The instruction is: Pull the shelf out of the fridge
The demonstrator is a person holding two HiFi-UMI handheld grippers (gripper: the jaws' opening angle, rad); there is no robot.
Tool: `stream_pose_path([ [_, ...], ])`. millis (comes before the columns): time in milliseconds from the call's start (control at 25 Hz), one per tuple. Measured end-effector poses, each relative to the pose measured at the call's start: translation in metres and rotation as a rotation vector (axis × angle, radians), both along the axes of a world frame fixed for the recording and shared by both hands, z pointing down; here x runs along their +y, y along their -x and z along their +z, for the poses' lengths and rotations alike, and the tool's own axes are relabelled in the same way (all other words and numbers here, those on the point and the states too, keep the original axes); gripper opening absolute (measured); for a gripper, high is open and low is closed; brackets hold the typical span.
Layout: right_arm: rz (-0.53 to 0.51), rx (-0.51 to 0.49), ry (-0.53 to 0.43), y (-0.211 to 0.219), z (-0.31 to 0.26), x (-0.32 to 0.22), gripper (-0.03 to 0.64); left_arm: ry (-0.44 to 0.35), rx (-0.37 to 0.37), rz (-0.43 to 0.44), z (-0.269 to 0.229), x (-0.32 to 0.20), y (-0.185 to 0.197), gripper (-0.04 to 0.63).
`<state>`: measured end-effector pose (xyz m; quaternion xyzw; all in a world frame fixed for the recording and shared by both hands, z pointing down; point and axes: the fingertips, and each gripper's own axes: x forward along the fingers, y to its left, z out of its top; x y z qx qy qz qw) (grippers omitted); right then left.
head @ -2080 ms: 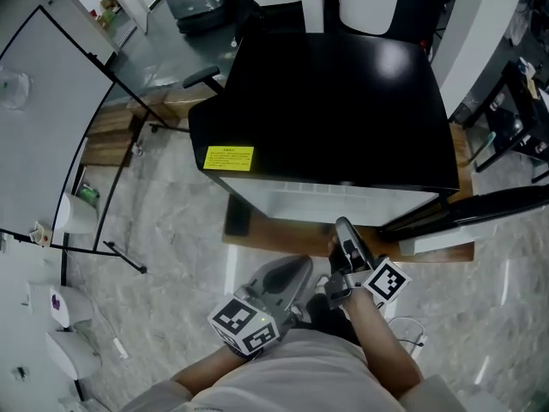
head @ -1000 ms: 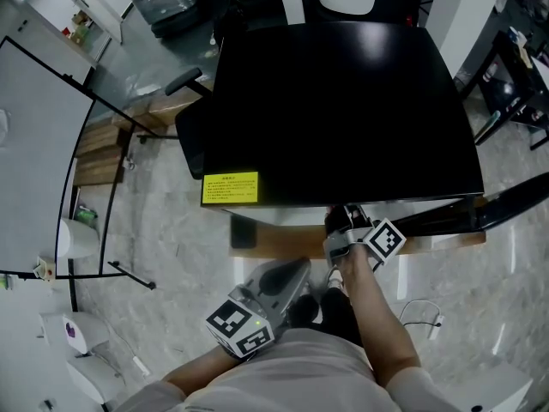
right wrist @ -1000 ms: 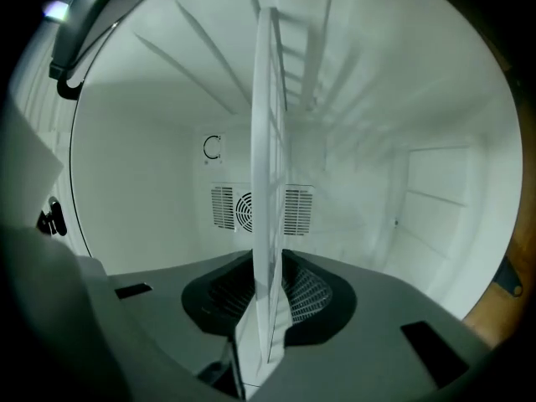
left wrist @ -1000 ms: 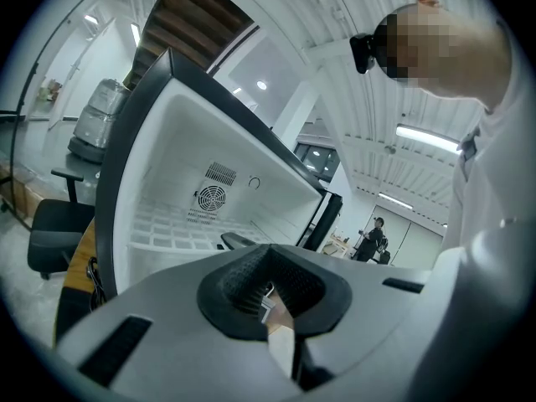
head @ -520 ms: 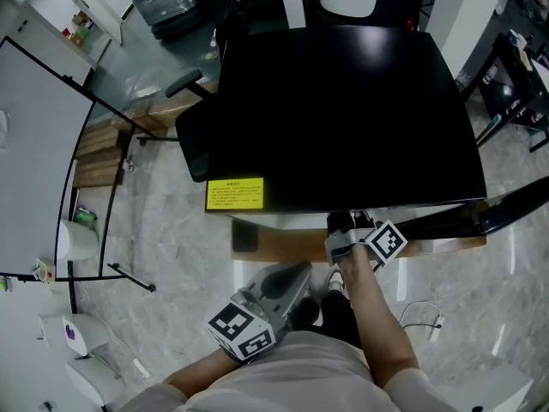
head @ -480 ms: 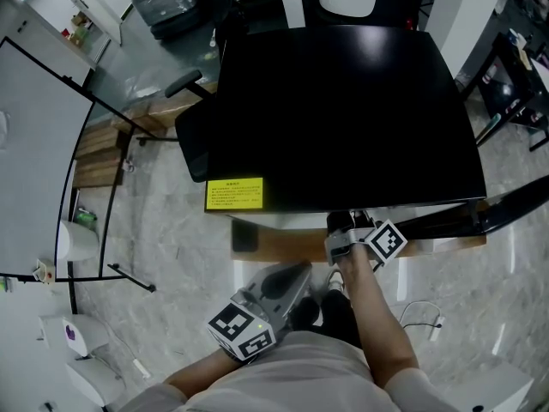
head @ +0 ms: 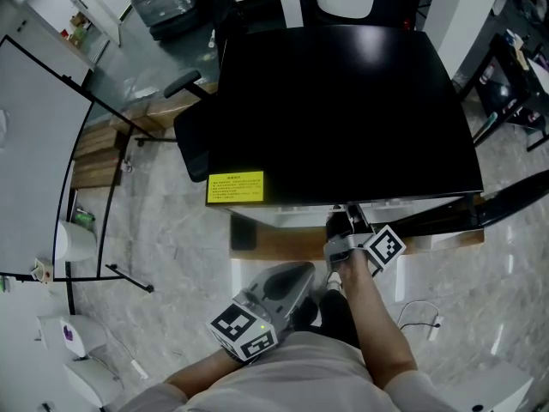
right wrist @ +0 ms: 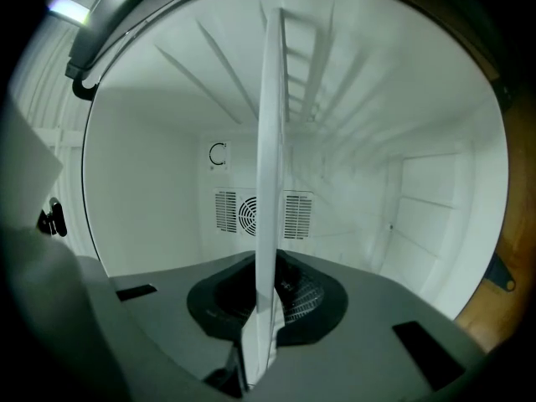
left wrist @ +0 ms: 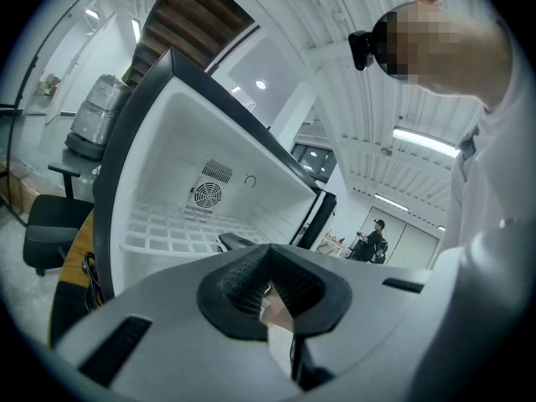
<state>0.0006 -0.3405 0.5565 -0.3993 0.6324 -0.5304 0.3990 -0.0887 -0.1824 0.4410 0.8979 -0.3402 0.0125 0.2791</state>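
Grey marbled floor (head: 171, 239) lies open on the left of the fridge (head: 343, 110), with a black chair (head: 190, 144) at its back left corner. Fridge top is flat glossy black, with a yellow label (head: 235, 187) at the front left corner. It sits on a wood board (head: 283, 240). Black door (head: 506, 200) stands swung open to the right.

My right gripper (head: 341, 223) is at the fridge's front edge, tips under the top's lip. Its jaws are clamped on the front edge of the shelf (right wrist: 270, 166), ribbed black pads either side of thin white plastic that shows edge-on. Liner is smooth and white, with a round fan grille (right wrist: 248, 213) on the back wall.

Left gripper view shows the shelf (left wrist: 172, 231) inside the fridge, a white grid running wall to wall. Left gripper (head: 296, 275) hangs low near my body, apart from the fridge, jaws together with nothing between them.
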Motion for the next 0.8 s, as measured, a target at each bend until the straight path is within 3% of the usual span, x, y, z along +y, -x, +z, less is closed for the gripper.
stream_pose_path([
  [800,0.022,-0.016,0.030,0.000,-0.001,0.042,0.043,-0.030,0.025,0.041,-0.006,0.026,-0.003,0.006],
])
